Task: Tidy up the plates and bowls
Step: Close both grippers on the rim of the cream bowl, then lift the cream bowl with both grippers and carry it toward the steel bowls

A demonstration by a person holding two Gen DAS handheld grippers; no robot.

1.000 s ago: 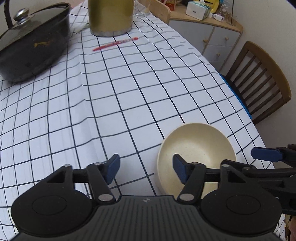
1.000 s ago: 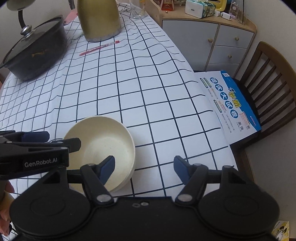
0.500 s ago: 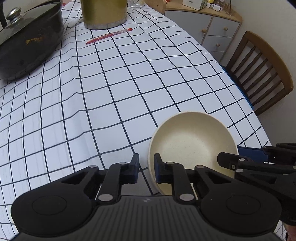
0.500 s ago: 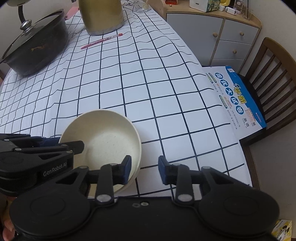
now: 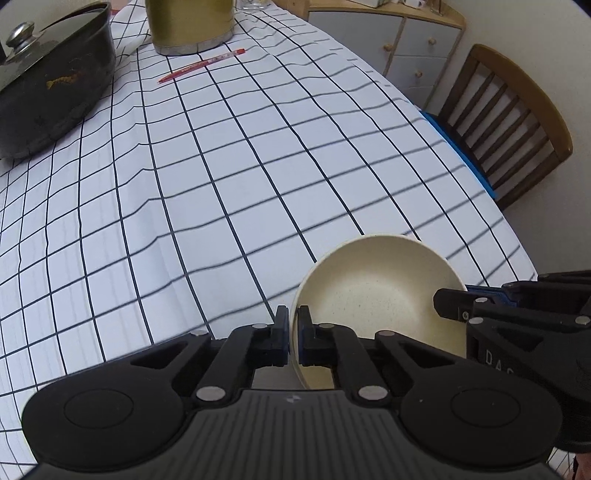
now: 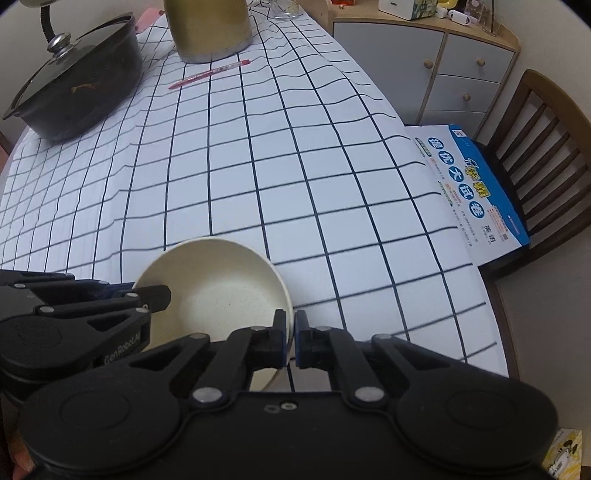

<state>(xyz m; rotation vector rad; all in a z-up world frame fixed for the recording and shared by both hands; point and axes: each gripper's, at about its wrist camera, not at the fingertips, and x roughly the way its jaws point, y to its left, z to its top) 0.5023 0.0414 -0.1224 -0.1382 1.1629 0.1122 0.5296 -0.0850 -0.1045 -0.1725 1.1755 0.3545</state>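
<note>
A cream bowl [image 5: 380,291] [image 6: 221,291] sits near the front edge of the checked tablecloth [image 5: 221,177]. My left gripper [image 5: 293,338] is shut on the bowl's left rim, one pad inside and one outside. My right gripper [image 6: 290,341] is shut on the bowl's right rim in the same way. Each gripper shows in the other's view: the right gripper [image 5: 476,295] at the bowl's right side, the left gripper [image 6: 147,295] at its left side. The bowl is empty.
A black lidded pot [image 6: 74,81] stands at the far left. A gold cylindrical vessel [image 6: 210,29] and a red pen [image 6: 210,74] lie at the far end. A wooden chair [image 6: 543,147] bearing a blue-and-white packet [image 6: 476,188], and a grey cabinet [image 6: 436,62], stand beyond the table's right edge.
Both grippers went from wide open to shut, each closing on a side of the bowl's rim. The left gripper shifted right toward the bowl.
</note>
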